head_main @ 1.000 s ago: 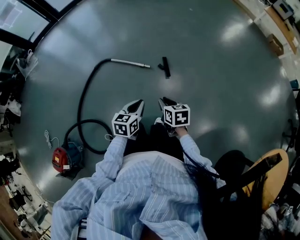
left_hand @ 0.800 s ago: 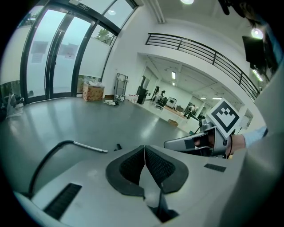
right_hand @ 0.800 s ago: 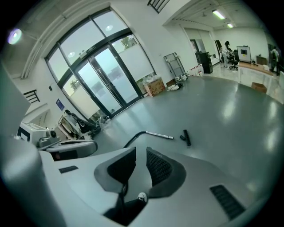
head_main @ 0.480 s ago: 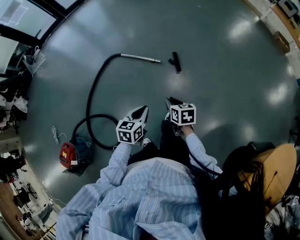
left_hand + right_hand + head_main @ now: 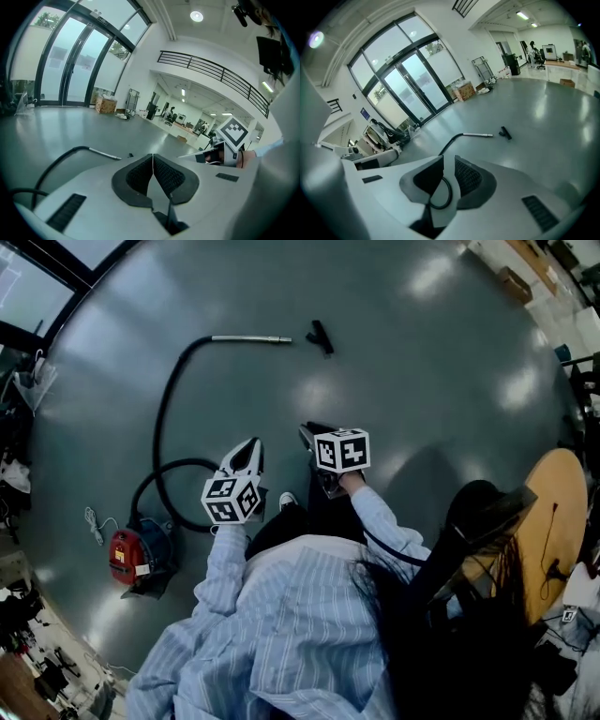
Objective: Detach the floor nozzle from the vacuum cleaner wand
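Note:
A silver wand [image 5: 248,338] on a black hose [image 5: 167,418] lies on the grey floor far ahead. The small black floor nozzle [image 5: 320,337] lies just right of the wand's tip, with a gap between them. Both also show in the right gripper view: the wand [image 5: 478,135] and the nozzle [image 5: 505,132]. My left gripper [image 5: 251,446] is held above the floor, well short of them. Its pads meet and hold nothing [image 5: 153,157]. My right gripper [image 5: 307,430] hangs beside it. Its jaws [image 5: 447,161] stand a little apart and are empty.
The hose curls back to a red vacuum cleaner [image 5: 127,557] at the left, with a white cord beside it. A wooden chair [image 5: 553,512] stands at the right. Glass doors [image 5: 412,89] and desks line the room's edges.
The person and both grippers have shifted across the floor, and the jaws stand as before. Wand, hose and nozzle lie where they were.

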A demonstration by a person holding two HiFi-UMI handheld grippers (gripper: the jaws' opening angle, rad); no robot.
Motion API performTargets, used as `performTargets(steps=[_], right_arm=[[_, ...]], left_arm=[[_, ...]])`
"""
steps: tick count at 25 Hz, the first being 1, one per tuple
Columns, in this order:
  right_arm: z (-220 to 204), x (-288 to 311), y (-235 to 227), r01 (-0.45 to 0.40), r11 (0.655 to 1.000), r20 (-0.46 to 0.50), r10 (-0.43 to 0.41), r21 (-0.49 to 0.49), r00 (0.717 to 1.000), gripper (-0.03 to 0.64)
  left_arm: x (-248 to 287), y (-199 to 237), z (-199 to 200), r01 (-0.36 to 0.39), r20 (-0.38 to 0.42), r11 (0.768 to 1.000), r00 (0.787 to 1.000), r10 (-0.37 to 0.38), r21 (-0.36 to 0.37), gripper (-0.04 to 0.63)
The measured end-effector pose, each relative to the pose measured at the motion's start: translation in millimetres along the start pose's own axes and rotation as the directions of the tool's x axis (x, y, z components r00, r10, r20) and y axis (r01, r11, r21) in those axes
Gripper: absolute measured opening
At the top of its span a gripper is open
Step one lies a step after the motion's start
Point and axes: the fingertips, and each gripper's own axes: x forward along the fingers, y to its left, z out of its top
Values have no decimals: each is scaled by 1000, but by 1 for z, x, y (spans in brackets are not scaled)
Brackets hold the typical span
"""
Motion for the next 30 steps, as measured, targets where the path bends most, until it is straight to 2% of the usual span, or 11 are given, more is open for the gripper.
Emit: performTargets(steps=[6, 13, 21, 24, 30], right_arm=[[-57, -23, 36, 20, 1000, -2, -20, -21, 1000, 78], [-65, -68, 47, 51, 997, 40, -49, -57, 998, 78], [-80, -96, 32, 8, 999, 36, -7, -50, 999, 78], [-87, -112, 24, -4, 998, 29, 6, -64, 1000, 78], [-107, -167, -19, -14, 996, 20, 16, -90, 1000, 78]], left_arm=[[-46, -9, -30, 47, -1, 999, 999, -47, 20, 11], [-60, -36, -31, 104, 39, 995, 994, -103, -12, 11], [-62, -67, -35, 87, 53, 996, 995, -88, 5, 11], [-58, -79, -37, 67, 71, 998, 995, -66, -17, 11], [-42, -157, -62, 74, 71, 996, 995, -71, -46, 11]])
